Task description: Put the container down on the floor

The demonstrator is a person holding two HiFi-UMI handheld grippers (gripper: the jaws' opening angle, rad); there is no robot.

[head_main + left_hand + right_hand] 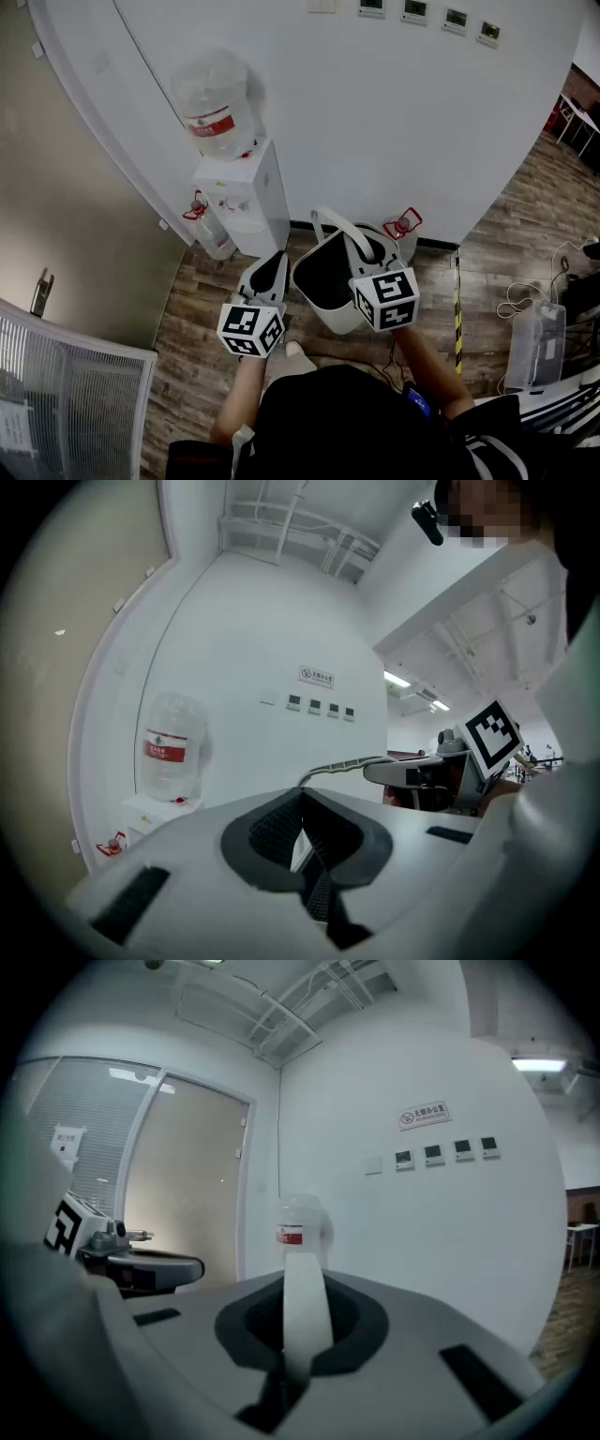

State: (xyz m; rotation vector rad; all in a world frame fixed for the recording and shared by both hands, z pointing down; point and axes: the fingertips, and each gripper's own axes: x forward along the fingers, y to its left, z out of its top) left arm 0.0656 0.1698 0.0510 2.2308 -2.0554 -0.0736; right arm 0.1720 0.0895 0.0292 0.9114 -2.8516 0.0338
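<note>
- container (333,319): white plastic, smooth, faint sheen
- handle (305,1307): same white plastic, matt
- floor (525,206): wood-look planks, dull grain
- water bottle (217,103): clear glossy plastic
- left gripper (305,850): matt grey plastic shell
- pads (272,832): black, ribbed

White handled container (330,317), upright, open-topped

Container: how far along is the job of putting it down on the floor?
Done: the right gripper is shut on the handle. In hand: the container hangs from it, seemingly above the floor. Remaining: lower it onto the floor and let go.
</note>
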